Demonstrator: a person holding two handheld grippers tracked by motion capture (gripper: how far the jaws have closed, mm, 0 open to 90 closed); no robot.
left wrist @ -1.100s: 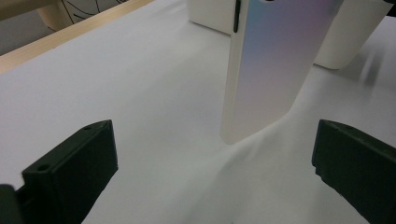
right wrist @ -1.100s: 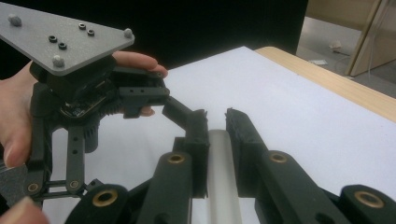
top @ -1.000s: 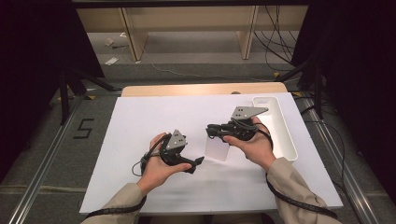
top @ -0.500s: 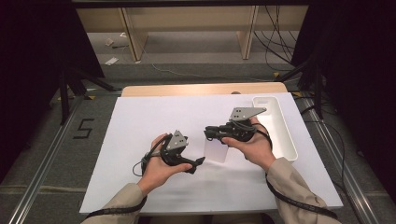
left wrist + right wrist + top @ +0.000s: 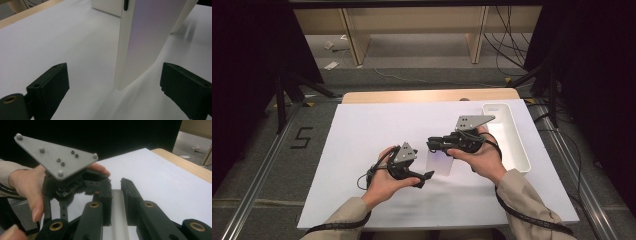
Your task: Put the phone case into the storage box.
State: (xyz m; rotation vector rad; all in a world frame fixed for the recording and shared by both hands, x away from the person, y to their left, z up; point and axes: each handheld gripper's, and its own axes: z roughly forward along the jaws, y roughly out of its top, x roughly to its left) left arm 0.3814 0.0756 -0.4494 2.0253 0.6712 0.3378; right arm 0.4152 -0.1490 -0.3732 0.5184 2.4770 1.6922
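Grippers sit close together over the white table [image 5: 362,150]; our right gripper [image 5: 432,145] is clamped on the top edge of a thin white slab [image 5: 439,161], holding it upright with its lower corner on or just above the table, near the middle; in the right gripper view the slab's edge [image 5: 117,210] lies between the closed jaws. Our left gripper [image 5: 428,175] sits just left of and nearer than the slab; its jaws have just been closing, yet they stand wide apart, the slab [image 5: 145,37] ahead between them, untouched. A white tray [image 5: 512,145] lies at the right.
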